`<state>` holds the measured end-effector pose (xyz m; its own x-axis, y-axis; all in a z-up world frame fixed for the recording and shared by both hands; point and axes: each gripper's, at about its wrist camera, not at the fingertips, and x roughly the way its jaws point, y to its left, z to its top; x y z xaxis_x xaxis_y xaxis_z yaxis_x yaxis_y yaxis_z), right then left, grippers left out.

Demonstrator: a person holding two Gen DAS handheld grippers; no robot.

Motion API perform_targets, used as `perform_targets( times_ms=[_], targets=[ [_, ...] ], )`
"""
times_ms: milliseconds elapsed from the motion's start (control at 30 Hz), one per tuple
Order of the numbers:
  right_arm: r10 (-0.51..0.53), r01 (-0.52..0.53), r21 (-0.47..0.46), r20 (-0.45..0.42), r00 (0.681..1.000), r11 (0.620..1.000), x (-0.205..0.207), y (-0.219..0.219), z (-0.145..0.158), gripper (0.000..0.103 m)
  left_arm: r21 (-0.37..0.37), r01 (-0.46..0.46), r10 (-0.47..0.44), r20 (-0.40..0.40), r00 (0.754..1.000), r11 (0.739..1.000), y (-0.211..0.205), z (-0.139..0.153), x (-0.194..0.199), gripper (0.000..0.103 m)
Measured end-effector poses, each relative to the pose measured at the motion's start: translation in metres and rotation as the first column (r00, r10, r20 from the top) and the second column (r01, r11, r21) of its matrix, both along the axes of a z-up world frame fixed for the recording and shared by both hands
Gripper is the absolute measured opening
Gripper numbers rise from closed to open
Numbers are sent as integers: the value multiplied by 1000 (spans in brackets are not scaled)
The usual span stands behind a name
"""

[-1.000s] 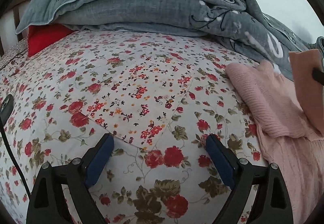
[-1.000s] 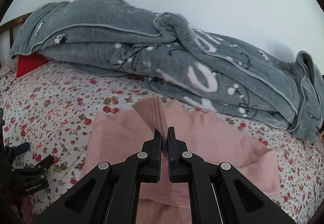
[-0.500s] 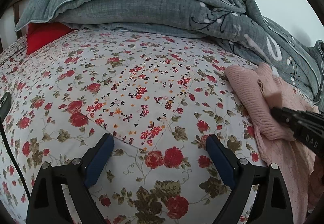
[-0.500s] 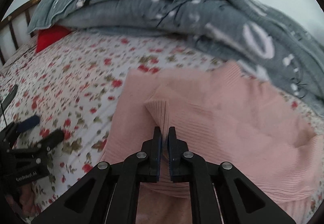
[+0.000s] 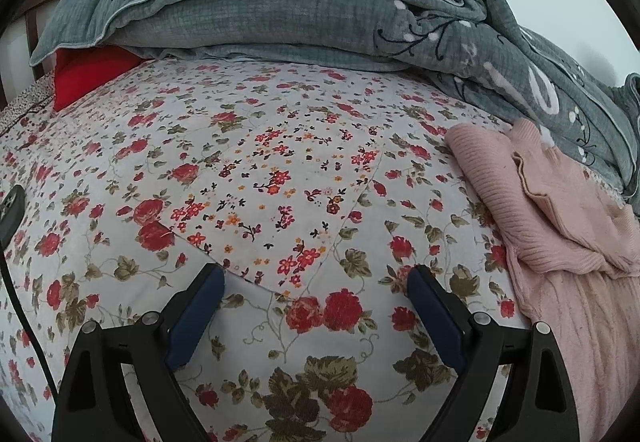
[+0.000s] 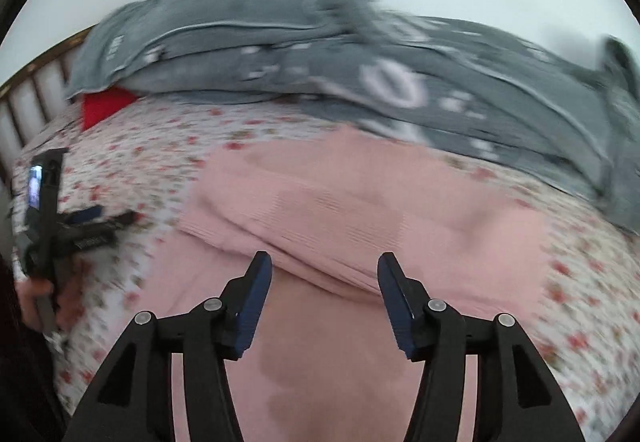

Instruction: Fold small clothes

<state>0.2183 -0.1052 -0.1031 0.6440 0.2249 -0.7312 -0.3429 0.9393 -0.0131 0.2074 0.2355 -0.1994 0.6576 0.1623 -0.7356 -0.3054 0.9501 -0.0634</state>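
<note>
The soft, floppy pink ribbed knit top (image 6: 360,210) on the flowery bed (image 5: 240,170) looks light, so pinch its edge; the right claw (image 6: 324,282) is opening with nothing in it, and the left claw (image 5: 316,294) is wide and empty.

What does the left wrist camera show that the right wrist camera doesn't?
Only the left wrist view shows a black cable at the bed's left edge. Only the right wrist view shows the right gripper, jaws opening with nothing between them, and a hand holding the left gripper. Both show the pink sweater, grey blanket, red pillow and floral sheet.
</note>
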Motion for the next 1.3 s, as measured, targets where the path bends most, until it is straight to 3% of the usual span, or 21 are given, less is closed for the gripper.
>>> perform_targets(
  times_ms=[133, 233, 300, 333, 567, 633, 700, 867, 967, 1033, 1067, 1100, 1300],
  targets=[
    [-110, 110, 8, 11, 994, 994, -18, -53, 0, 60, 20, 6, -6, -10, 1000, 1000, -4, 0, 1, 93],
    [-155, 155, 21, 9, 988, 988, -30, -82, -4, 60, -8, 66, -66, -2, 998, 998, -6, 5, -2, 92],
    [-167, 167, 26, 14, 986, 986, -37, -99, -7, 60, -7, 98, -98, 18, 995, 995, -15, 15, -6, 82],
    [-169, 169, 24, 17, 985, 985, -39, -104, -9, 61, 4, 113, -113, 25, 993, 994, -21, 20, -8, 81],
    [-189, 190, 77, -30, 982, 979, -43, -124, -41, 65, 41, 334, -336, 65, 940, 942, -105, 56, 12, 81],
    [-202, 204, 81, -33, 979, 976, -45, -129, -50, 65, 43, 366, -368, 59, 928, 929, -123, 55, 26, 71],
    [-205, 208, 85, -38, 978, 974, -49, -134, -56, 65, 35, 372, -374, 51, 926, 927, -131, 53, 39, 60],
    [-184, 184, 102, -1, 983, 978, -61, -145, -60, 65, -129, 313, -317, -16, 948, 941, -128, 33, 74, 39],
    [-188, 185, 105, 22, 982, 977, -63, -144, -63, 66, -222, 253, -259, -1, 966, 942, -120, 25, 82, 37],
    [-186, 181, 87, 46, 982, 980, -64, -141, -65, 67, -248, 232, -239, 1, 971, 941, -117, 25, 85, 29],
    [-186, 181, 77, 54, 981, 980, -65, -139, -67, 68, -246, 224, -232, -3, 973, 943, -118, 26, 86, 13],
    [-185, 181, 71, 56, 981, 981, -64, -139, -67, 68, -248, 231, -239, -3, 971, 941, -118, 28, 85, 6],
    [-196, 191, 79, 51, 979, 978, -65, -142, -64, 68, -250, 248, -237, 74, 969, 936, -115, 53, 48, 6]
  ],
)
